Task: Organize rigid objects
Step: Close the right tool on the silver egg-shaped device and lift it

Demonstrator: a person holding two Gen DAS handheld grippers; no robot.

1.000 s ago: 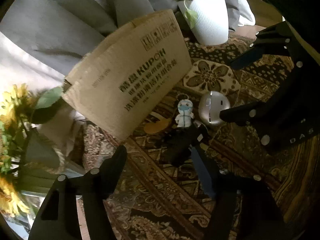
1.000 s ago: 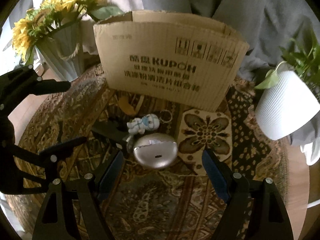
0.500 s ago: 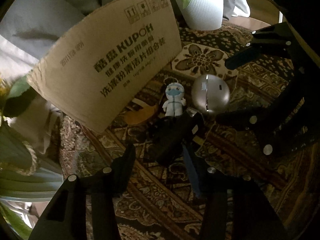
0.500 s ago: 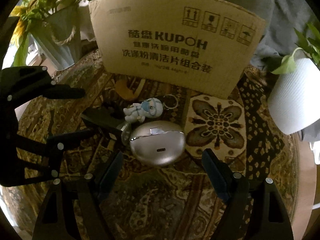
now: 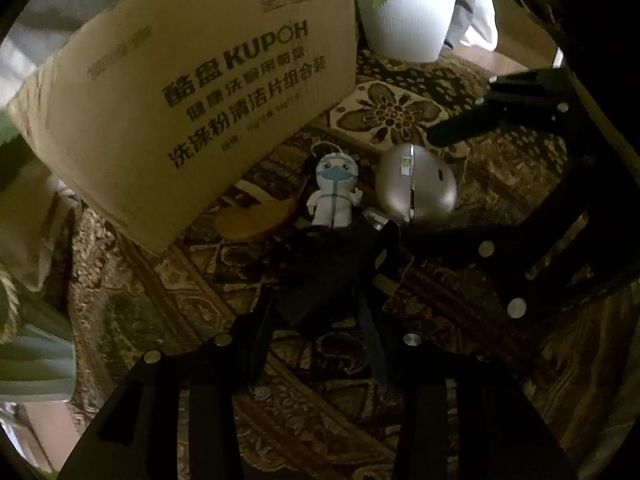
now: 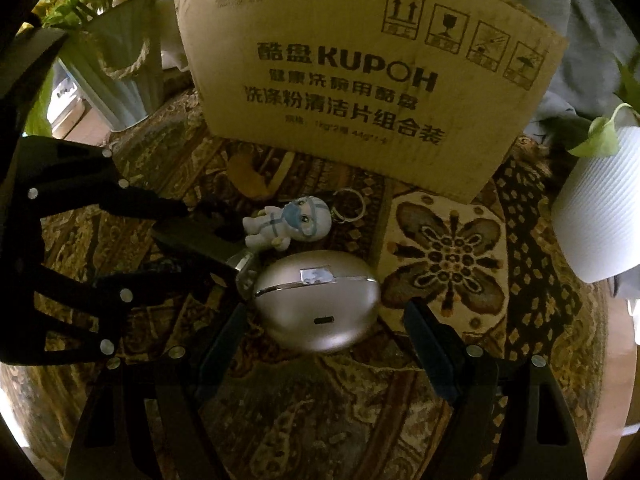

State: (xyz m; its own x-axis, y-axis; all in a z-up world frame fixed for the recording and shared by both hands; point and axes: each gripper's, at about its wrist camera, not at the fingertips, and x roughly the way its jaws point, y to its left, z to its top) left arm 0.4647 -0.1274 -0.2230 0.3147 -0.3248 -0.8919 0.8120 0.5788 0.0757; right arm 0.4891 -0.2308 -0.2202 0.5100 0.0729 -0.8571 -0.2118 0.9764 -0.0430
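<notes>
Two grippers work here: the left gripper (image 5: 316, 308) is closing with a black object (image 5: 332, 264) between its fingers, while the right gripper (image 6: 324, 332) stands spread, a silver case (image 6: 316, 300) between its fingertips.

Dim rm, patterned rug (image 6: 320, 412), white planter (image 6: 596, 216)

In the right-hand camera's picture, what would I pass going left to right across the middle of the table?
The other, left gripper, closing around a dark object → little masked figure keyring → silver egg-shaped case → pale flower-patterned mat → white ribbed plant pot.
</notes>
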